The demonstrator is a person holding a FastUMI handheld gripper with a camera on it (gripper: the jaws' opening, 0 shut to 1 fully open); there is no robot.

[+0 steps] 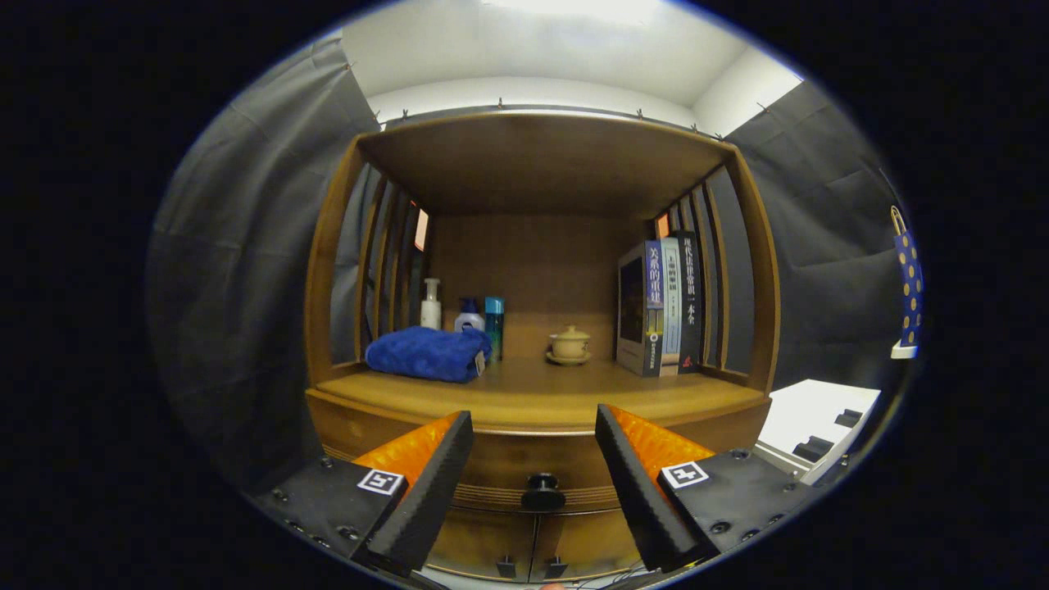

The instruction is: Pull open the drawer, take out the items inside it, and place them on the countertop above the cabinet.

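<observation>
The knob [542, 492] of the drawer [533, 467] sits between the open fingers of the gripper [534, 426]; on the countertop [524, 393] above, towel [426, 353] left, cup [569, 344] middle, books [664, 307] right

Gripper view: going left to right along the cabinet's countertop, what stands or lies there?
Folded blue towel → white pump bottle → blue-capped white bottle → teal can → small lidded ceramic cup on a saucer → upright row of books. The open gripper straddles the round dark drawer knob.

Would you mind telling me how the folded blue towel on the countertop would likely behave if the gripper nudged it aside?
The blue towel looks soft and plush, so it would probably bunch or unfold rather than slide whole. It seems light. The gripper is open, aimed at the drawer knob, well short of the towel.
</observation>
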